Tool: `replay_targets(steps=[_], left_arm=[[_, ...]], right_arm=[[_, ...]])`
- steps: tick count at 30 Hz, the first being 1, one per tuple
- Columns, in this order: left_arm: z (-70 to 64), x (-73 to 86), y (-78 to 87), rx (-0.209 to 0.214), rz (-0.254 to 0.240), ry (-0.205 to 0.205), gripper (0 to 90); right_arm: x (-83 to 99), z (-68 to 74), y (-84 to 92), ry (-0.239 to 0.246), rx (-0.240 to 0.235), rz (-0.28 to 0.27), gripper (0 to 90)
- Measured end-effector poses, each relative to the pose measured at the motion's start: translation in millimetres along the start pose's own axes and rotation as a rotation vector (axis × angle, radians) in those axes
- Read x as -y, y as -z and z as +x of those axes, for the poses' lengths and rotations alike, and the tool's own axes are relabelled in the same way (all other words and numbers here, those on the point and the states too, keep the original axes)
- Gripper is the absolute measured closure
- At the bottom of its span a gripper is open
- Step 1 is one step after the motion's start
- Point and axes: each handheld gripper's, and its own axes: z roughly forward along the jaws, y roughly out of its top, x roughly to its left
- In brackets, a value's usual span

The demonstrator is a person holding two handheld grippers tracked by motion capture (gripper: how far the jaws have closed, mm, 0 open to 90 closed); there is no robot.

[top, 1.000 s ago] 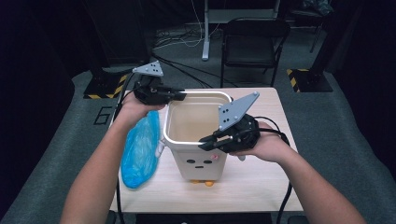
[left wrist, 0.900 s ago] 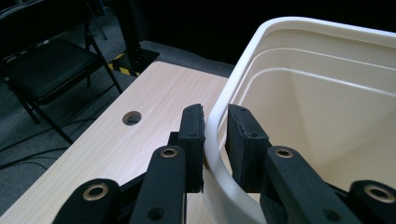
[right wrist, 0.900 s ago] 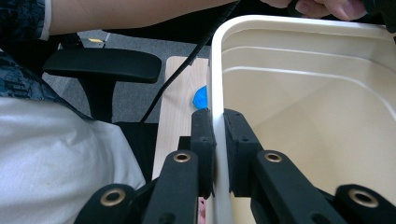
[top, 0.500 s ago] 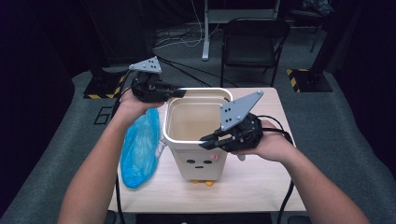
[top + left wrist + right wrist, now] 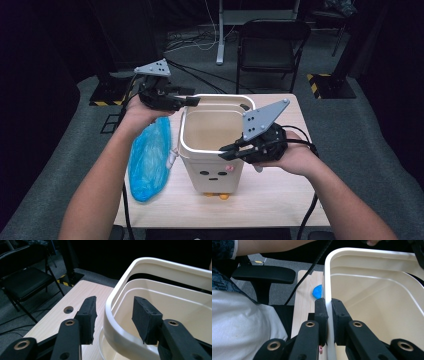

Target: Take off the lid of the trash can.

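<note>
Wooden table [image 5: 280, 195] | cream bin [image 5: 212, 150] stands at its middle | blue bag [image 5: 148, 157] lies beside it | right gripper [image 5: 329, 315] clamps near rim | left gripper [image 5: 115, 315] jaws just opened, straddling far rim without pressing.

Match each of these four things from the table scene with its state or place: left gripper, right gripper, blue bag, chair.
Things:
1. left gripper
2. right gripper
3. blue bag
4. chair

States or places:
A. lies on the table, left of the bin
B. clamped on the bin's rim
C. stands on the floor beyond the table
D. jaws apart, astride the bin's rim, having just opened

Pairs: 1-D, 2-B, 3-A, 4-C
</note>
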Motion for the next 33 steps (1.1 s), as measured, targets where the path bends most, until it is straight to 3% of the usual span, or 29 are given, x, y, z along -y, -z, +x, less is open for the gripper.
replay_targets(steps=[13, 18, 27, 33], left_arm=[[-8.9, 12.6, 30.9, -0.014, -0.036, -0.008, 51.7], [-11.6, 27.8, 41.9, -0.027, -0.041, 0.005, 51.4], [-20.6, 53.6, 47.3, -0.028, -0.052, 0.021, 50.4], [-28.5, 72.0, 50.5, -0.051, -0.017, 0.011, 49.9]], right_arm=[[7.0, 4.9, 20.1, -0.010, 0.054, -0.010, 84.1], [10.5, 3.9, 27.4, -0.018, 0.096, 0.006, 84.0], [19.7, -2.2, 33.4, -0.049, 0.141, 0.015, 83.9], [26.9, -7.3, 38.3, -0.074, 0.167, 0.013, 83.9]])
